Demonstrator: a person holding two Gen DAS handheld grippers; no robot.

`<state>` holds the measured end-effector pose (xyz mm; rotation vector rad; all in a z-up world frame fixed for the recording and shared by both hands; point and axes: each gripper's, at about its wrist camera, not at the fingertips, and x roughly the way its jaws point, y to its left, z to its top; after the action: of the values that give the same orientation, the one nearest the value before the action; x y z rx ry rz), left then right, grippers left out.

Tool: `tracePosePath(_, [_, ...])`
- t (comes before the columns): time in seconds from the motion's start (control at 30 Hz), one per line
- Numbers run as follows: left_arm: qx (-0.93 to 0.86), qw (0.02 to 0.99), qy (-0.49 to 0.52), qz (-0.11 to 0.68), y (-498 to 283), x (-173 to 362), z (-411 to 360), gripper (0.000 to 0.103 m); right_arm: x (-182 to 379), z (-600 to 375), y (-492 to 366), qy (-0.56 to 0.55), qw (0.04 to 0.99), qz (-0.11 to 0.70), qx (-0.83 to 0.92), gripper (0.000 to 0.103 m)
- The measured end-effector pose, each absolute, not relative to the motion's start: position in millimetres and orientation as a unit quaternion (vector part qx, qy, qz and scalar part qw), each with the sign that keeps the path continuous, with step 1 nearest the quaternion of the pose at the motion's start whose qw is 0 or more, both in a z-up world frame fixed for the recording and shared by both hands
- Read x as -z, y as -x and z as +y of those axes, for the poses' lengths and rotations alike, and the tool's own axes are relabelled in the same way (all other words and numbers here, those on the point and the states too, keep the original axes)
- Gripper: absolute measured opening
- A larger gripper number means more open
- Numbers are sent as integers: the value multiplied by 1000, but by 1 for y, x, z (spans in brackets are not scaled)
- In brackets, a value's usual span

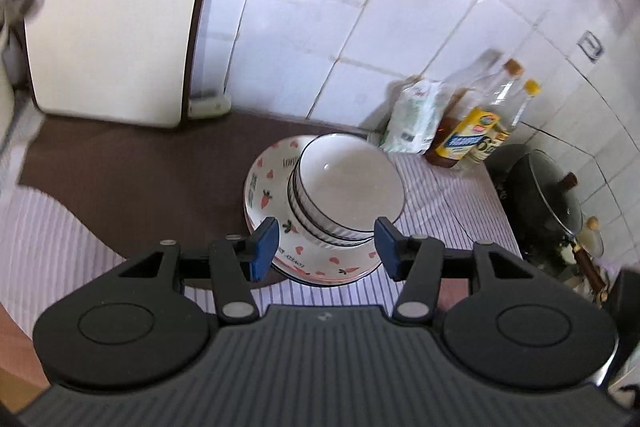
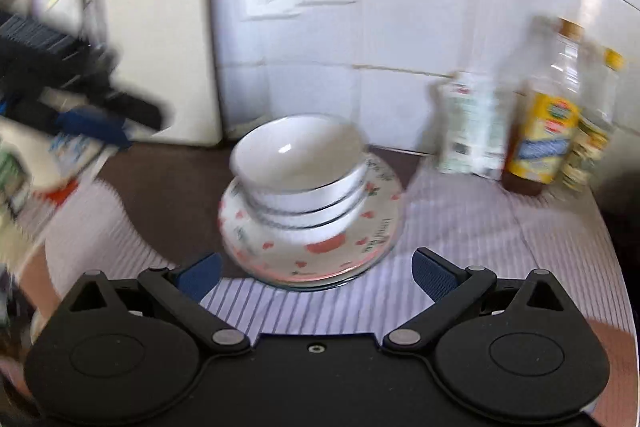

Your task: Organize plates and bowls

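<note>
Three white bowls with dark rims sit nested on a stack of plates printed with hearts and strawberries, on the counter by the tiled wall. My left gripper hovers above and in front of the stack, open, its blue pads apart with nothing between them. In the right wrist view my right gripper stands wide open just short of the plates, holding nothing. That same view shows the left gripper as a blur at the left edge.
A striped cloth covers the brown counter. A white board leans on the wall at the left. A bag and oil bottles stand to the right of the stack, a lidded wok beyond them.
</note>
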<state>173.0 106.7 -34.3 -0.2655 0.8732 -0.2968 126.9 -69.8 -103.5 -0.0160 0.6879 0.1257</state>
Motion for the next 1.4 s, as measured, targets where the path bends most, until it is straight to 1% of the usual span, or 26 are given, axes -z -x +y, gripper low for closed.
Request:
tracePosePath(0.1, [135,895,95,414,-160,23,106,52,98,-90,-125,-17,943,332,21,103])
tracePosePath(0.23, [135,901,81,405,-142,6,108,61,85,-110,-114,-66,940,329,65,103])
tracePosePath(0.3, [130,905,70,399,-133,-1,106,64,76,-112,-105,-65,939,332,66,103])
tracePosePath(0.4, [121,910,51,394,-122,-8,102,71,63,-107,-93,-43,940,333,62,103])
tracePosePath(0.43, [119,910,45,395,-118,-10,100,74,58,-105,-89,-36,941,330,60,103])
tracePosePath(0.5, [120,911,41,392,-111,-14,97,83,48,-101,-79,-25,943,327,57,103])
tracePosePath(0.53, [119,911,41,392,-107,-15,96,91,43,-98,-74,-21,944,326,55,103])
tracePosePath(0.57, [117,911,38,393,-103,-16,94,94,38,-95,-68,-17,944,325,52,103])
tracePosePath(0.73, [84,908,-1,411,-86,-19,83,94,17,-85,-44,0,945,322,61,103])
tracePosePath(0.97, [41,911,-23,409,-60,-31,75,94,-8,-86,-15,-10,947,312,70,103])
tracePosePath(1.07, [36,911,-42,408,-49,-31,67,94,-9,-85,-6,-9,948,309,73,103])
tracePosePath(1.3, [32,913,-46,404,-34,-27,56,94,-3,-87,6,-25,951,301,70,103])
tracePosePath(1.4, [28,917,-50,395,-31,-27,55,94,-5,-86,13,-19,957,279,79,103])
